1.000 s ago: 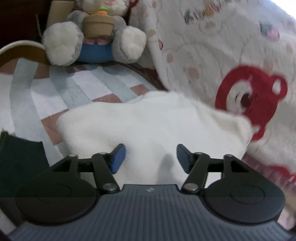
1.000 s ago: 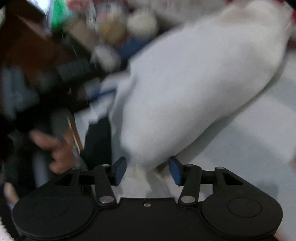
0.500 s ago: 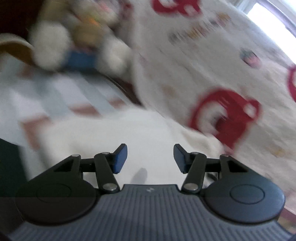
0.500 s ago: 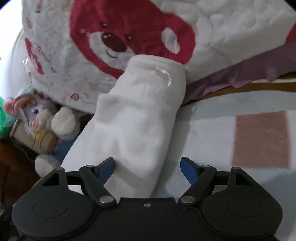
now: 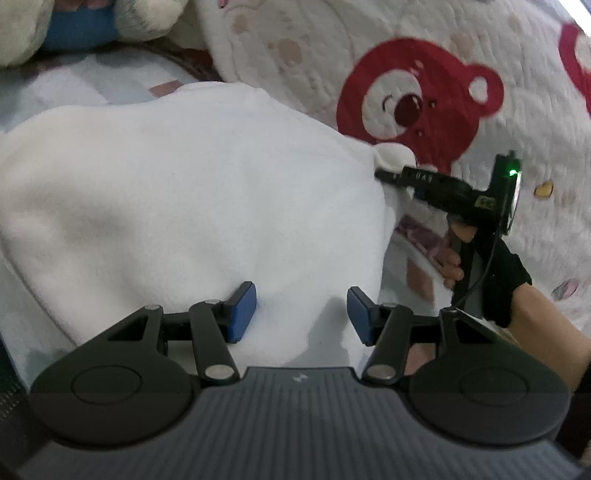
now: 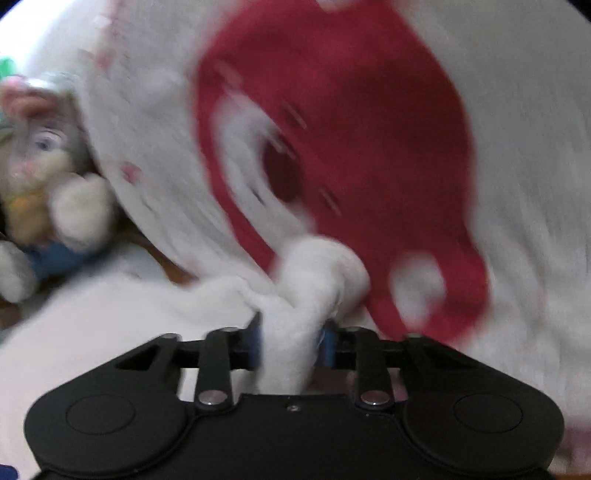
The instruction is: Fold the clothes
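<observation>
White garment [image 5: 192, 192] spread under left tongs [image 5: 301, 310], spread wide, gripping nothing. Bunched corner [image 6: 314, 280] pinched between right tongs [image 6: 291, 341], beside bear blanket [image 6: 369, 147].

Plush toy [image 5: 85, 26] cut off at top edge, red bear blanket [image 6: 332, 129] motion-blurred

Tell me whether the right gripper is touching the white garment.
Touching. The right wrist view shows the right gripper with both blue fingers pinched on a bunched fold of the white garment.

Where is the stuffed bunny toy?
The grey-and-white stuffed bunny toy sits at the right wrist view's left edge, beside the white red-bear blanket.
</observation>
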A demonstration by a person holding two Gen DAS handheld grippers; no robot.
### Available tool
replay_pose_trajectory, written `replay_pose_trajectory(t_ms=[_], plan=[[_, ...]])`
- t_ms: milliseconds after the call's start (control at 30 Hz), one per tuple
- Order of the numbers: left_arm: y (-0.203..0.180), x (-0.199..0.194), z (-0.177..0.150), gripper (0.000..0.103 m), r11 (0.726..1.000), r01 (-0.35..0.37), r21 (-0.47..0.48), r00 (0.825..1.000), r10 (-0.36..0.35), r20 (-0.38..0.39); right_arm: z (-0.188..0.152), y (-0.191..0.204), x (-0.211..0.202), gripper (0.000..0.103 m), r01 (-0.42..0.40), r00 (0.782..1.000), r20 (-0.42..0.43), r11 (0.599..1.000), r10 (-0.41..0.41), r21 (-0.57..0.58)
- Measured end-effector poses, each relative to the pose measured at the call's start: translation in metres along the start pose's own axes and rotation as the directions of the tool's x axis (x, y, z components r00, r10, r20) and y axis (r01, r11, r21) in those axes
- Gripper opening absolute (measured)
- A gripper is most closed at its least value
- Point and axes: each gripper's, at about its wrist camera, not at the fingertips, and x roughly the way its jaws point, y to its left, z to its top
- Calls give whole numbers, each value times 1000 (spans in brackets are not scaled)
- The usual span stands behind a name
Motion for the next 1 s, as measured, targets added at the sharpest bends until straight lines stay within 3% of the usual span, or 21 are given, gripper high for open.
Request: replay_pose_trajectory(t_ms=[33, 67, 133, 233, 333, 433, 467, 533, 600, 633, 667, 833, 900, 1000], plan=[[-2, -1, 0, 54, 1000, -6, 15, 1000, 6, 5, -6, -12, 1, 69, 24, 1000, -19, 997, -23, 68], [-4, -2, -1, 54, 999, -12, 30, 1000, 12, 11, -12, -23, 1, 74, 48, 998, -37, 990, -43, 135], [-7, -5, -1, 55, 999, -19, 50, 999, 17, 31, -21, -34, -15, 75, 53, 999, -8, 968, -53, 244], [-8, -16, 0, 56, 998, -20, 54, 993, 14, 115, -31, -24, -47, 78, 73, 994, 59, 952, -94, 296], [-6, -31, 1, 58, 998, -43, 44, 973, 31, 228, -42, 12, -78, 78, -55, 990, 136, 990, 37, 127], [0, -36, 2, 63, 981, -192, 14, 946, 182, 267, -65, 69, -96, 78, -201, 970, 124, 977, 209, -79], [7, -34, 2, 63, 969, -246, -7, 937, 239, 254, -74, 86, -98, 78, -226, 966, 102, 966, 239, -124], [22, -28, 0, 62, 959, -279, -51, 938, 284, 199, -94, 118, -98, 78, -283, 954, 40, 937, 297, -205], [27, -21, 1, 63, 945, -326, -20, 939, 326, 105, -114, 146, -89, 81, -307, 950, -41, 907, 309, -287], [28, -19, 1, 64, 939, -344, -7, 937, 344, 69, -128, 155, -90, 83, -268, 962, -54, 898, 266, -350], [28, -20, 0, 64, 937, -349, -8, 934, 349, 71, -134, 161, -88, 83, -233, 971, -39, 890, 237, -392], [27, -18, 0, 65, 934, -356, -6, 932, 355, 76, -146, 160, -112, 80, -258, 961, 2, 897, 277, -359], [27, -15, 0, 67, 934, -356, -17, 931, 356, 79, -157, 157, -124, 80, -318, 944, -31, 884, 327, -344], [24, -14, -2, 69, 931, -365, -18, 926, 365, 96, -176, 126, -142, 79, -477, 879, -93, 869, 468, -129]])
